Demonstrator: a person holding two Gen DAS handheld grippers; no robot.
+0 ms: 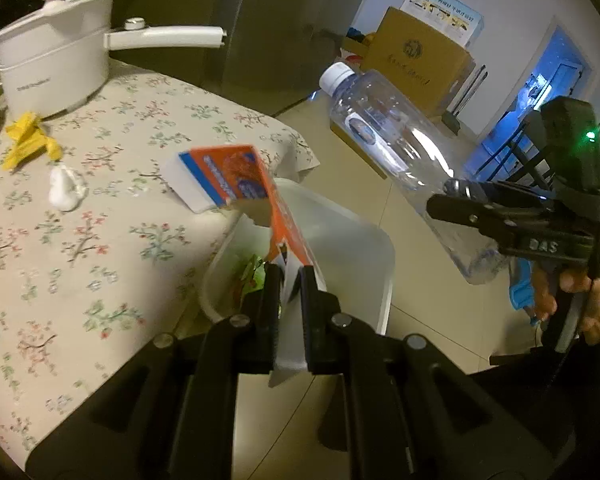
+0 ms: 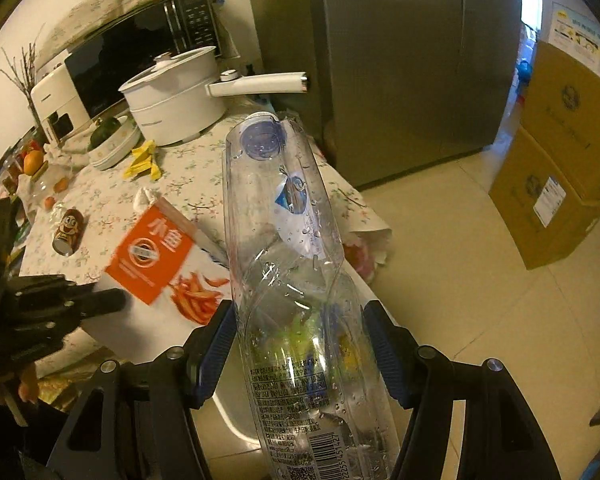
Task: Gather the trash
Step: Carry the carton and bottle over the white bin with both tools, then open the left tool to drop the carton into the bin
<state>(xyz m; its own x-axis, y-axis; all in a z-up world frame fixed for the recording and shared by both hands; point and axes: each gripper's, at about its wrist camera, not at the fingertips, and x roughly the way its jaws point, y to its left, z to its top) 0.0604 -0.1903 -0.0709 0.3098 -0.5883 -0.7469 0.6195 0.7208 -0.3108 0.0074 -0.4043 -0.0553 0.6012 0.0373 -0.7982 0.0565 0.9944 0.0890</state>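
My left gripper (image 1: 287,280) is shut on an orange snack package (image 1: 236,184) and holds it over a white trash bin (image 1: 380,248) beside the table. The bin holds green wrappers (image 1: 254,276). My right gripper (image 2: 300,320) is shut on a clear plastic bottle (image 2: 284,232) with a white cap, held above the bin. The bottle (image 1: 396,140) and right gripper (image 1: 480,216) also show in the left wrist view. The package (image 2: 152,252) and left gripper (image 2: 100,300) show in the right wrist view. A yellow wrapper (image 1: 30,140) and a white crumpled tissue (image 1: 64,188) lie on the table.
A white electric pot (image 1: 56,60) stands on the floral tablecloth (image 1: 60,280). A brown can (image 2: 68,232) lies on the table, with a bowl (image 2: 112,144) and microwave (image 2: 132,48) behind. A fridge (image 2: 400,60) and cardboard boxes (image 2: 560,168) stand on the tiled floor.
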